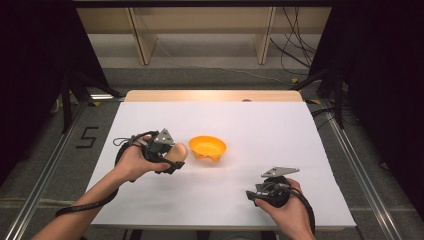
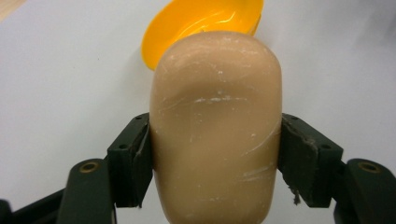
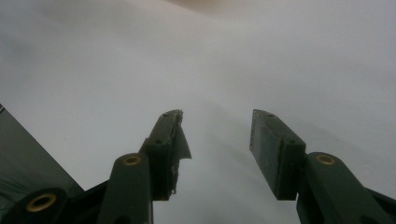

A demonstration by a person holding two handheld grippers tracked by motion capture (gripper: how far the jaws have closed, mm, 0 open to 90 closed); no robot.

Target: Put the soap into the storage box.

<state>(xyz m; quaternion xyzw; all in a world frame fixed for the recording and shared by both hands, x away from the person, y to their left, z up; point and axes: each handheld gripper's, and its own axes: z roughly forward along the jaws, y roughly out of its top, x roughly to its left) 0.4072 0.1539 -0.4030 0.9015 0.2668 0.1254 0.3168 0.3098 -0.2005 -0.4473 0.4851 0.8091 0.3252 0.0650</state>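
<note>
High view shows the left gripper (image 1: 172,159) holding a tan, rounded soap-like bar (image 1: 178,151) above the white table (image 1: 260,130), just beside an orange bowl (image 1: 207,147) at the table's middle; left gripper view has both fingers (image 2: 133,158) pinching the bar's (image 2: 217,126) sides, the bowl (image 2: 196,18) beyond it; the right gripper (image 1: 252,196) rests near the front edge, well apart, its fingers (image 3: 268,149) spread with nothing between them.

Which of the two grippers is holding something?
The left gripper: its jaws squeeze the tan soap-shaped block beside the orange bowl. The right gripper stands open with nothing between.
</note>
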